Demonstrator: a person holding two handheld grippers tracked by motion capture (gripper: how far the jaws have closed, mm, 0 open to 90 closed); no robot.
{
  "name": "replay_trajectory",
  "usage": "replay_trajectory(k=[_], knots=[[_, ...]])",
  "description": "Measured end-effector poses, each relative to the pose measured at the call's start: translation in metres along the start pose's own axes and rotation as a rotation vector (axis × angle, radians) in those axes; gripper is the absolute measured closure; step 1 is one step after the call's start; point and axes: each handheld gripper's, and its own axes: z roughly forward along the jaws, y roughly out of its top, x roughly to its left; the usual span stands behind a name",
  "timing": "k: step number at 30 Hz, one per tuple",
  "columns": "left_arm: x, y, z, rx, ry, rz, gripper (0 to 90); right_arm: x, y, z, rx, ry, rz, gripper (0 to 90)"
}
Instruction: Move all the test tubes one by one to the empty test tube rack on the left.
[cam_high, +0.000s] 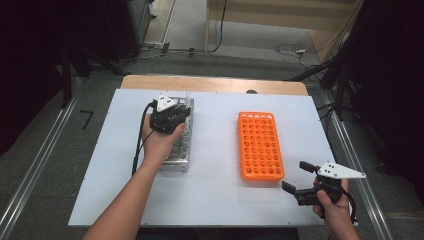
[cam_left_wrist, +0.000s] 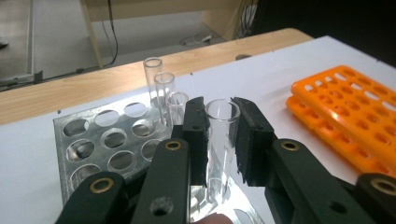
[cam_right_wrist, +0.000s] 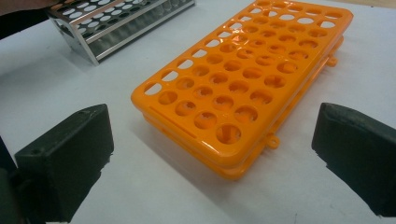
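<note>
Left gripper view: left gripper (cam_left_wrist: 219, 135) clenched on clear test tube (cam_left_wrist: 220, 140), pads squeezing both sides near rim. Tube stands upright over metal rack (cam_left_wrist: 100, 144), at its corner nearest orange rack (cam_left_wrist: 348, 112); three more tubes (cam_left_wrist: 164, 95) stand in metal rack's holes beyond it. Whether tube's foot sits in hole: cannot tell. Step judged: pick-up from metal rack. Next move calls for straight vertical lift, then carry toward orange rack. Right gripper (cam_right_wrist: 212, 161) released, jaws wide, near orange rack's near end.
</note>
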Motion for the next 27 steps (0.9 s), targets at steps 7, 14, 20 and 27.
replay_trajectory(k=[7,14,20,27], knots=[[-0.002,0.000,0.000,0.006,-0.011,0.000,75.4,0.001,0.000,0.000,0.002,-0.001,0.003,0.0],[-0.001,0.001,-0.003,0.004,-0.029,-0.025,69.9,0.000,0.000,0.000,0.000,-0.001,0.004,0.0],[-0.001,0.002,-0.007,-0.012,-0.044,-0.043,55.2,0.000,0.000,0.000,-0.002,0.001,0.004,0.0],[0.000,0.001,-0.017,-0.033,-0.075,-0.069,30.7,-0.001,0.000,0.000,-0.002,0.000,0.002,0.0]])
